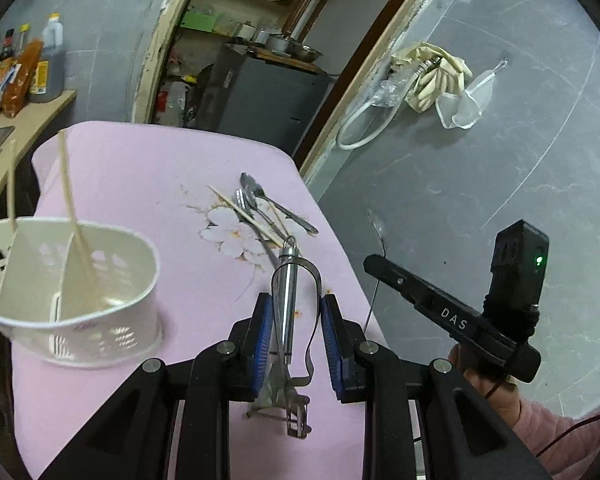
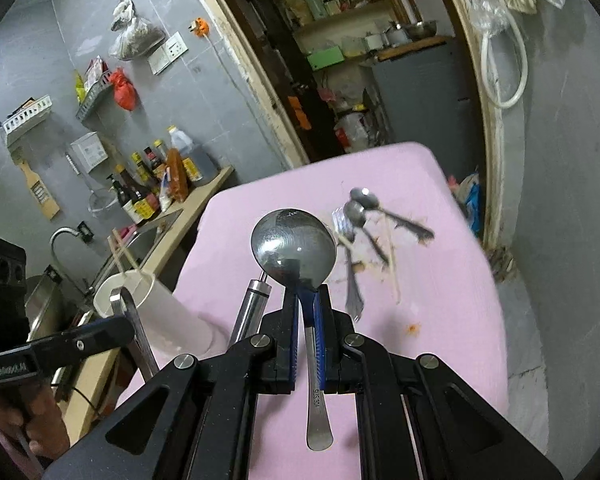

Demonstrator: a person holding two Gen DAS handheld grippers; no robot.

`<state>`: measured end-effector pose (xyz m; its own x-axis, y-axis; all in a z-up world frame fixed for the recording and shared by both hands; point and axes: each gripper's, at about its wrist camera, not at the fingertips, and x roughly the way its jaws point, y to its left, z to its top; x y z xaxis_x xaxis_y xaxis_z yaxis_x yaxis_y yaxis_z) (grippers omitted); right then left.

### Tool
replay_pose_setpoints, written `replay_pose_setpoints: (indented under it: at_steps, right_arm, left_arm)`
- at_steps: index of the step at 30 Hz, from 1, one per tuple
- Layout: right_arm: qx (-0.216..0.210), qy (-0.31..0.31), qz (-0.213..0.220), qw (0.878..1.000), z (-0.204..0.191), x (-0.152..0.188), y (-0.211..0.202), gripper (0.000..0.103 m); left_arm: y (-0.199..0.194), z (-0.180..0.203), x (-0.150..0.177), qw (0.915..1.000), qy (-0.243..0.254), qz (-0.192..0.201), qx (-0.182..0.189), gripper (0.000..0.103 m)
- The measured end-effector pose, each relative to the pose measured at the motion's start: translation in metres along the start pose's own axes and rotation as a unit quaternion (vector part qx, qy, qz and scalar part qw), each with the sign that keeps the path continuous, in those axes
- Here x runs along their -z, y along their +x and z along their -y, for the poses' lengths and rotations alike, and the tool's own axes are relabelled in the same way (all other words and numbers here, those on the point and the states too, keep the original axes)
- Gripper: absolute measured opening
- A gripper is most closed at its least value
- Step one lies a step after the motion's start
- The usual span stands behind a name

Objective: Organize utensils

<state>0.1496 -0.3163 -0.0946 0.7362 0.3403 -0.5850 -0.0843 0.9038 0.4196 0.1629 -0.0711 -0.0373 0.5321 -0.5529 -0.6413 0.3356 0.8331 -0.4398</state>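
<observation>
My left gripper (image 1: 296, 312) is open around a steel peeler (image 1: 289, 308) that lies on the pink table (image 1: 148, 168); its blue pads stand apart from the peeler on both sides. My right gripper (image 2: 308, 300) is shut on the handle of a large steel spoon (image 2: 294, 246), held above the table with its bowl pointing forward. The white utensil holder (image 1: 72, 288) stands at the left with two chopsticks (image 1: 70, 208) in it; it also shows in the right wrist view (image 2: 156, 312). A pile of spoons, a fork and chopsticks (image 1: 260, 212) lies mid-table, also seen in the right wrist view (image 2: 364, 232).
A wooden counter with sauce bottles (image 2: 156, 184) and a sink (image 2: 140, 240) runs along the table's left side. An open doorway with shelves (image 2: 360, 40) lies behind the table. The grey tiled floor (image 1: 480, 200) is to the right of the table edge.
</observation>
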Motion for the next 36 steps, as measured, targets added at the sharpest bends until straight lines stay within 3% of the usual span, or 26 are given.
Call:
replay_pose_setpoints:
  at_steps: [8,10,16,19,24,27,34,36]
  right_arm:
    - [0.018,-0.002,-0.083,0.996,-0.003,0.031,0.036,0.007]
    - [0.038,0.013,-0.117,0.992,0.005,0.036,0.055,0.007]
    - [0.046,0.054,-0.175,0.982,0.023,0.042,0.094,0.011]
    - [0.028,0.072,-0.174,0.982,0.023,0.041,0.089,0.028]
    - [-0.037,0.100,-0.139,0.984,0.015,0.036,0.064,0.036]
    - [-0.086,0.112,-0.153,0.978,0.007,0.034,0.072,0.036]
    - [-0.123,0.121,-0.205,0.963,-0.013,0.039,0.117,0.034]
    - [-0.129,0.128,-0.209,0.961,-0.015,0.039,0.121,0.016]
  left_arm:
    - [-0.003,-0.015,0.018,0.9993,-0.035,-0.014,0.003,0.023]
    - [-0.004,-0.015,0.020,0.9994,-0.032,-0.011,0.000,0.023]
    - [-0.005,-0.015,0.021,0.9996,-0.027,-0.006,-0.004,0.023]
    - [-0.004,-0.015,0.022,0.9997,-0.021,-0.007,-0.006,0.023]
    - [-0.004,-0.020,0.024,0.9997,-0.018,-0.008,-0.011,0.023]
    - [-0.005,-0.022,0.026,0.9997,-0.021,-0.007,-0.008,0.023]
    - [-0.009,-0.020,0.029,1.0000,-0.006,-0.003,0.005,0.023]
    - [-0.011,-0.019,0.030,1.0000,-0.002,-0.002,0.007,0.023]
